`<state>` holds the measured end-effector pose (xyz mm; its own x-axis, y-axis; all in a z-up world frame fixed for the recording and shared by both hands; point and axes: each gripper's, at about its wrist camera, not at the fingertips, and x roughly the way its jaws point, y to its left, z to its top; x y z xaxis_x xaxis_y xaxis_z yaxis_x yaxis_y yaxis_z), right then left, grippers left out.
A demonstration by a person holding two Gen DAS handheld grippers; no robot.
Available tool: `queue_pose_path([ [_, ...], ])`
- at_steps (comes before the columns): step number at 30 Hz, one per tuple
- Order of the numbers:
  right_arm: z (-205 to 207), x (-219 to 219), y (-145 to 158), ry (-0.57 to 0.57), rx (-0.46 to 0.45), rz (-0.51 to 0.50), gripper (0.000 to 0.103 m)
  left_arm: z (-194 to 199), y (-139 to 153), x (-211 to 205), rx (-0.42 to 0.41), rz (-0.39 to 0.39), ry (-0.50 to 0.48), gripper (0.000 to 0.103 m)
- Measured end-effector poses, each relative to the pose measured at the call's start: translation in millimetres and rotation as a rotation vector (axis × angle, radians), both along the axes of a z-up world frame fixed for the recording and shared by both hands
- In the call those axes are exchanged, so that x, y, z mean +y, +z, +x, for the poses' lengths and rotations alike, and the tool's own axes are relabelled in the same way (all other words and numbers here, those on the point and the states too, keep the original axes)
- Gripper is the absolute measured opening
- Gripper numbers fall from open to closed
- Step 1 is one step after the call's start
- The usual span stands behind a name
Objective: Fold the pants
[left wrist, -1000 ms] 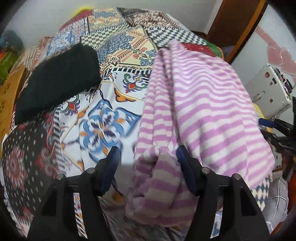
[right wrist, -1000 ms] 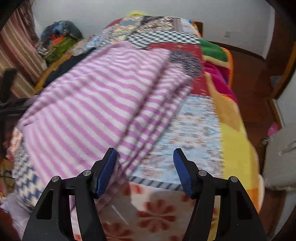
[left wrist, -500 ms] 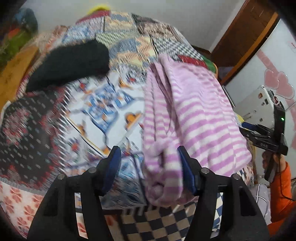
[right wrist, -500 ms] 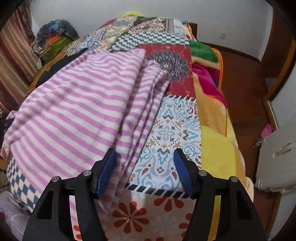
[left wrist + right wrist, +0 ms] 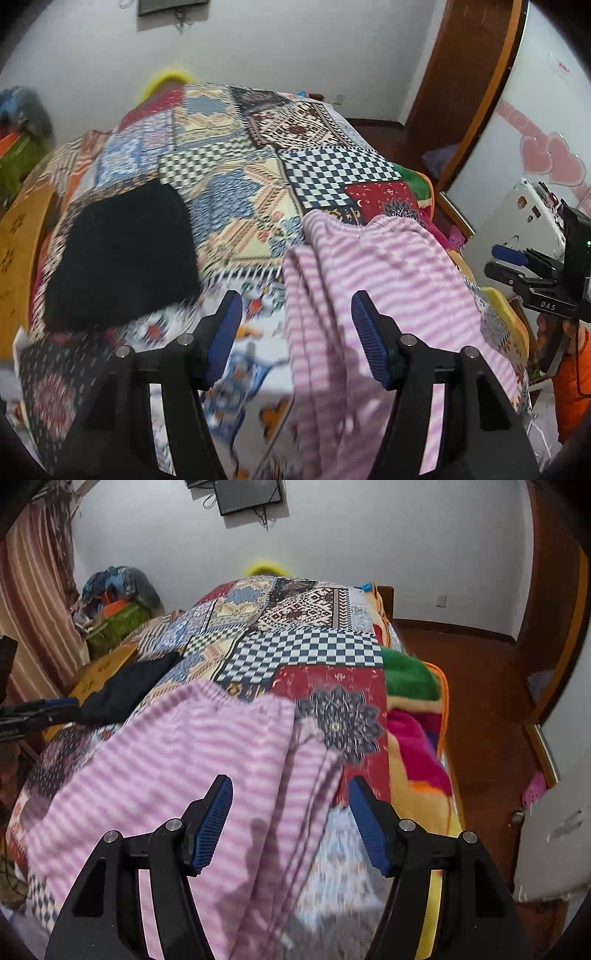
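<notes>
Pants (image 5: 388, 280) now lie released, folded on the bed (image 5: 236, 192); a second ago cloth bunched inside the left tongs (image 5: 295, 328), now narrowing, empty. Right tongs (image 5: 291, 816) part-open, empty. Fold apparently complete.

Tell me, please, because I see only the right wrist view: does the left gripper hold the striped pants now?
Observer: No. In the left wrist view, the jaws of the left gripper are closing. The folded edge of the striped pants shows between them, but the pads do not press on it.
Operator: What lies to the left of the pants there?
Observer: A black garment lies flat as a rough square on the patchwork bedspread, apart from the pants.
Operator: Is my own gripper visible from that side?
Observer: Yes. The right gripper is at the right edge of that view, with an orange sleeve below it.
</notes>
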<state>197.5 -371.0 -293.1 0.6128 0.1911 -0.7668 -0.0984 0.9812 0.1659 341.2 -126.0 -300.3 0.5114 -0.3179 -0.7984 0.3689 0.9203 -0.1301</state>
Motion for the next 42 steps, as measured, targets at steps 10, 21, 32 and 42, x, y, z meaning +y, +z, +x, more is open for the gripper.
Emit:
queue_pose_path([
  [10, 51.3, 0.8, -39.6, 0.022, 0.075, 0.151, 0.046, 74.6, -58.6, -35.9, 0.172, -0.023, -0.077, 0.036],
  [21, 42.0, 6.9, -31.4, 0.051, -0.028, 0.101, 0.006, 80.5, -72.8, -45.2, 0.19, -0.038, -0.096, 0.008],
  [32, 47.5, -21.1, -59.4, -0.05, 0.082, 0.039, 0.006, 94.4, -76.4, -48.3, 0.223, -0.007, -0.08, 0.006],
  [42, 6.9, -41.4, -13.9, -0.081, 0.065, 0.07, 0.046, 61.3, -25.1, -21.8, 0.163, -0.002, -0.067, 0.052],
])
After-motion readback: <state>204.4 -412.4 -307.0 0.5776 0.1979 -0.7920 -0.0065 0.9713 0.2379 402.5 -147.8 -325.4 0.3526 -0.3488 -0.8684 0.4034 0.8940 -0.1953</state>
